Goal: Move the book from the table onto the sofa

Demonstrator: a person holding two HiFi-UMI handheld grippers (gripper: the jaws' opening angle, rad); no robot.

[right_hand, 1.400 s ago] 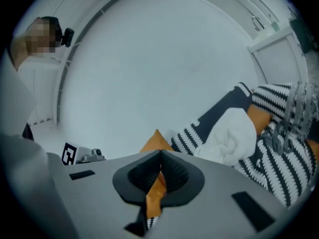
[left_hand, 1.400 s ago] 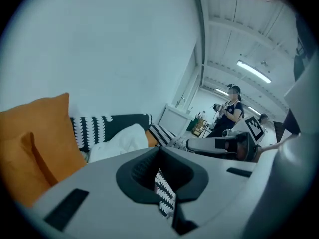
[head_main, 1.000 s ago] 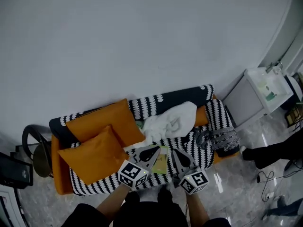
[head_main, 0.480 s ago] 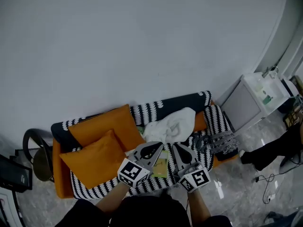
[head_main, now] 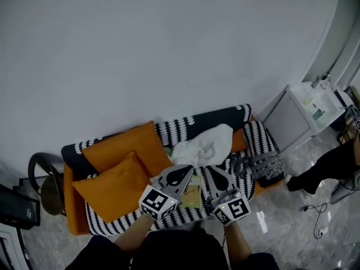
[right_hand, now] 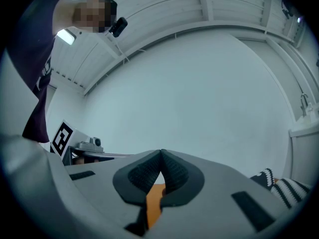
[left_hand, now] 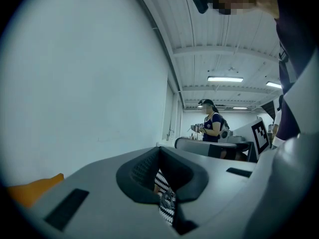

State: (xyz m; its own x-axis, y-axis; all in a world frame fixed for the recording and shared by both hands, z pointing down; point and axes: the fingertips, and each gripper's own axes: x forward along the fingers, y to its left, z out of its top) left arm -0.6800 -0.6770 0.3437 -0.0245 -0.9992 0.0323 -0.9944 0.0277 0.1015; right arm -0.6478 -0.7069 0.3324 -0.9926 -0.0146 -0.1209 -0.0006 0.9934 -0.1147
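Observation:
The book (head_main: 192, 193), yellow-green, lies flat on the seat of the black-and-white striped sofa (head_main: 225, 117), partly hidden between my two grippers. In the head view my left gripper (head_main: 181, 175) hovers over the book's left side and my right gripper (head_main: 214, 177) over its right side. Both point toward the sofa back and hold nothing. In the left gripper view the jaws (left_hand: 160, 151) are shut, with striped fabric showing past them. In the right gripper view the jaws (right_hand: 161, 153) are shut too, with an orange cushion behind them.
Two orange cushions (head_main: 115, 176) fill the sofa's left half, a white cloth (head_main: 202, 145) lies mid-seat, and a grey patterned cushion (head_main: 261, 165) sits at its right end. A dark chair (head_main: 42, 179) stands left, a white cabinet (head_main: 309, 108) right. A person's legs (head_main: 326, 170) are at far right.
Both shut grippers have risen a little above the sofa seat. The book stays lying on the seat beneath them.

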